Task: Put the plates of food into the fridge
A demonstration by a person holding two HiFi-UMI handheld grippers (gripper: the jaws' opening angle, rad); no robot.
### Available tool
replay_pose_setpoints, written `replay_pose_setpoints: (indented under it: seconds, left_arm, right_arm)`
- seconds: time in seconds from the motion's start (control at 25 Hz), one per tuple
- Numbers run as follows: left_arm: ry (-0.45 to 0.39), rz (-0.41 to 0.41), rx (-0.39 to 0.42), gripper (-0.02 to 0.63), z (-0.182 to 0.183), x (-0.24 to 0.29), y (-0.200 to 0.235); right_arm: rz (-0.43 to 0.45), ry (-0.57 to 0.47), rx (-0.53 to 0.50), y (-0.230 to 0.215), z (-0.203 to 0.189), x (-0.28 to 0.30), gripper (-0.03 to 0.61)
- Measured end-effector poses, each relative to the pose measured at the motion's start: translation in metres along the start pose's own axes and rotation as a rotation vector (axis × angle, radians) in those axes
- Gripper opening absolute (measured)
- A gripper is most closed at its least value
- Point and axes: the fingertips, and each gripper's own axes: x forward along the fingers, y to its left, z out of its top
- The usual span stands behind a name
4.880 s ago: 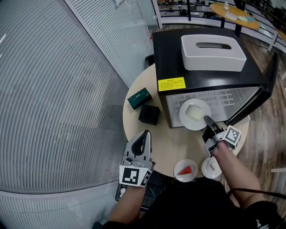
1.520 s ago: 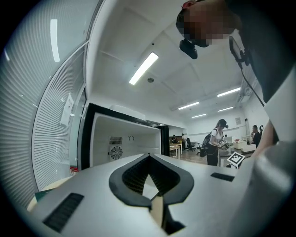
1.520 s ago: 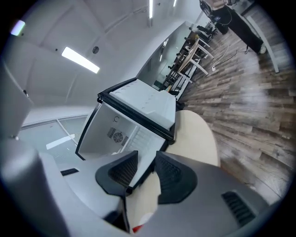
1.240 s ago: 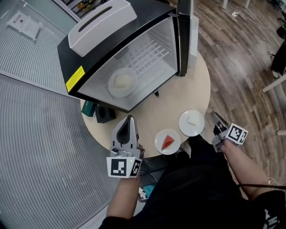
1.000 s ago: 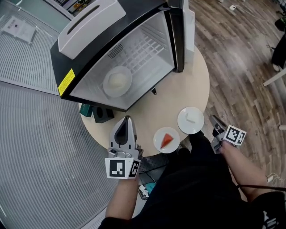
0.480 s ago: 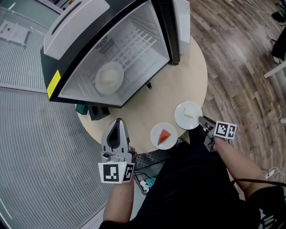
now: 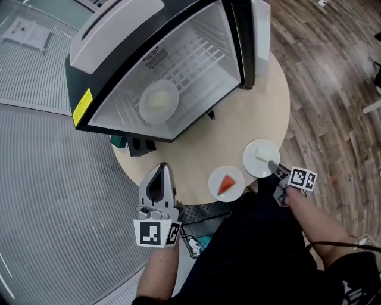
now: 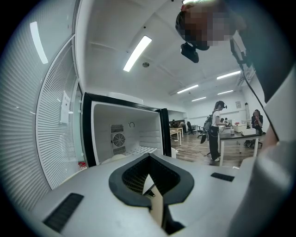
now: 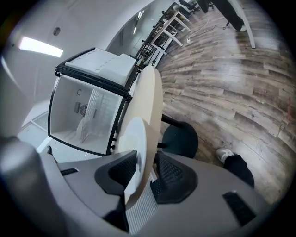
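The open fridge (image 7: 178, 65) stands on the round table (image 7: 238, 125), with one plate of pale food (image 7: 158, 101) on its shelf. Two plates sit at the table's near edge: one with a red wedge (image 7: 226, 183) and a white one with a pale piece (image 7: 260, 156). My right gripper (image 7: 275, 168) has just been closing its jaws on that white plate's near rim. In the right gripper view the plate (image 9: 134, 148) fills the gap in the right gripper (image 9: 143, 173) and both pads touch it. My left gripper (image 7: 159, 170) is shut and holds nothing, left of the wedge plate.
A white tissue box (image 7: 119, 18) lies on top of the fridge, and its door (image 7: 253, 41) swings open to the right. A green box (image 7: 117, 142) and a black box (image 7: 140, 146) sit by the fridge's left corner. A black stool (image 9: 180, 141) stands under the table.
The plate held at the fridge mouth earlier now lies inside. My right gripper has come from beside the table down onto the white plate's rim. The left gripper has kept its place.
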Motion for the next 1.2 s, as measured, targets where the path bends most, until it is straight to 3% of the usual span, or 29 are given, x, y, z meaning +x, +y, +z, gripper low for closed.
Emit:
replay_pose_setpoints:
  seconds: [0.36,0.48,0.64,1.2]
  left_arm:
    - [-0.008,0.006,-0.003,0.003,0.003,-0.004,0.002]
    - [-0.008,0.016,-0.027,0.003,0.001,-0.003,0.006]
    - [-0.015,0.021,-0.035,0.003,0.004,-0.002,0.005]
    - [-0.074,0.086,-0.055,0.003,0.026,-0.01,0.01]
  right_arm:
    - [0.015,-0.004,0.022,0.007,0.006,-0.009,0.032]
    - [0.048,-0.021,0.081,0.009,0.011,-0.014,0.026]
    - [0.109,-0.023,0.069,0.022,0.017,-0.019,0.025]
    - [0.32,-0.005,0.065,0.128,0.054,-0.009,0.025]
